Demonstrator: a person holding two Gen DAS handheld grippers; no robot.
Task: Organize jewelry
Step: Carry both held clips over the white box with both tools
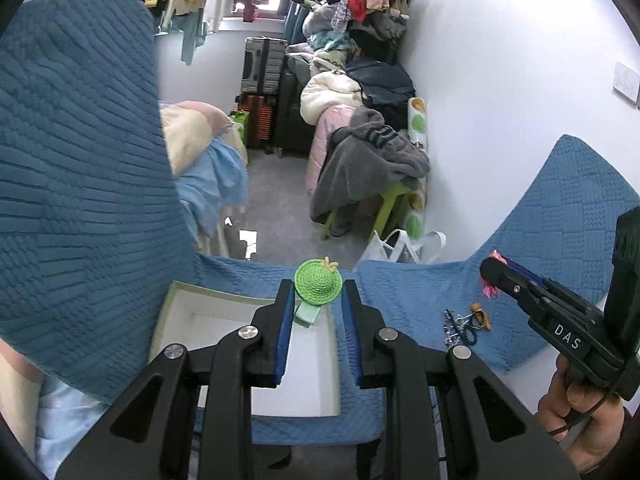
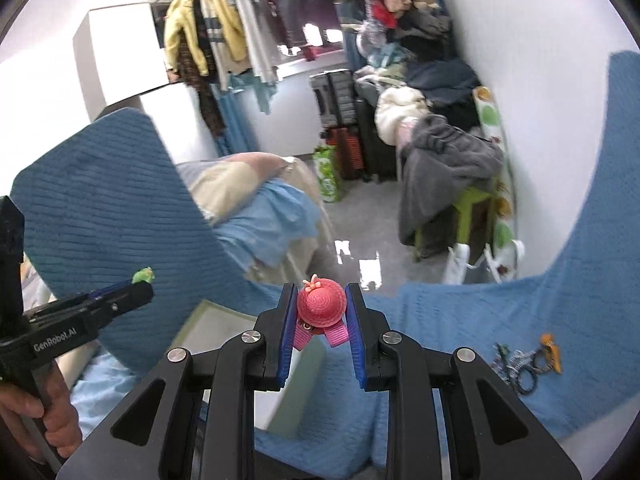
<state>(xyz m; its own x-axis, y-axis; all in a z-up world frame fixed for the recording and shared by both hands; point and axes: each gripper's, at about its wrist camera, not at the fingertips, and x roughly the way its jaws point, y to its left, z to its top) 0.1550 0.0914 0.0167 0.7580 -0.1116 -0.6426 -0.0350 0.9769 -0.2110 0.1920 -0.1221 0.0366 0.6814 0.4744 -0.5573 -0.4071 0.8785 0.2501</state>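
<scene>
Left claw (image 1: 318,294) grasps a green hat clip (image 1: 318,283); right claw (image 2: 320,306) grasps a pink hat clip (image 2: 321,307).
Both clips point toward 12 o'clock. The white box (image 1: 176,312) looks empty; loose jewelry (image 2: 524,362) lies at 4 o'clock.

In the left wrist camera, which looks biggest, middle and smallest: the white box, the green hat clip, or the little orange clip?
1. White open box
2. Green crocheted hat clip, though it sits nearer the camera
3. Small orange clip
</scene>
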